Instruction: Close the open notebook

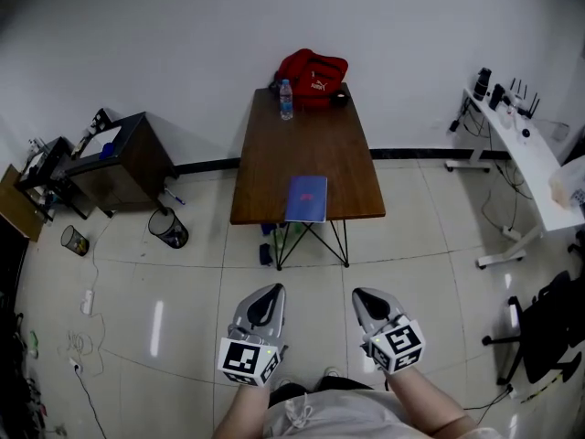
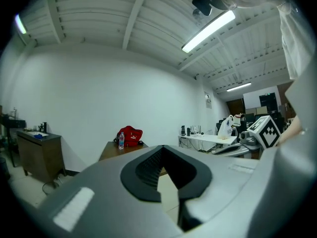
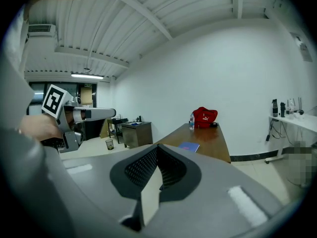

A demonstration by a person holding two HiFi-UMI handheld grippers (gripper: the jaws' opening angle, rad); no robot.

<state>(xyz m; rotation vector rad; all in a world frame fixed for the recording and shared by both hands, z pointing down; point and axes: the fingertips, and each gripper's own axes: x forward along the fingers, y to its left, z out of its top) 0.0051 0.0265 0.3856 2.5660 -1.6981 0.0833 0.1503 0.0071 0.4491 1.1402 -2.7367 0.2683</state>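
A blue notebook (image 1: 307, 198) lies closed near the front edge of the brown table (image 1: 274, 176), with a small red mark on its cover. The right gripper view shows the notebook (image 3: 189, 146) flat on the table, just above that gripper's jaws. My left gripper (image 1: 267, 291) and right gripper (image 1: 366, 293) hang side by side over the tiled floor, well short of the table. Both point toward it. The left gripper (image 2: 162, 147) and the right gripper (image 3: 157, 147) each have their jaws together, with nothing between them.
A red bag (image 1: 313, 67), a water bottle (image 1: 286, 100) and a small dark object (image 1: 339, 100) stand at the table's far end. A dark cabinet (image 1: 123, 158) and a black waste bin (image 1: 169, 229) are to the left. A white desk (image 1: 526, 167) and an office chair (image 1: 548, 327) are to the right.
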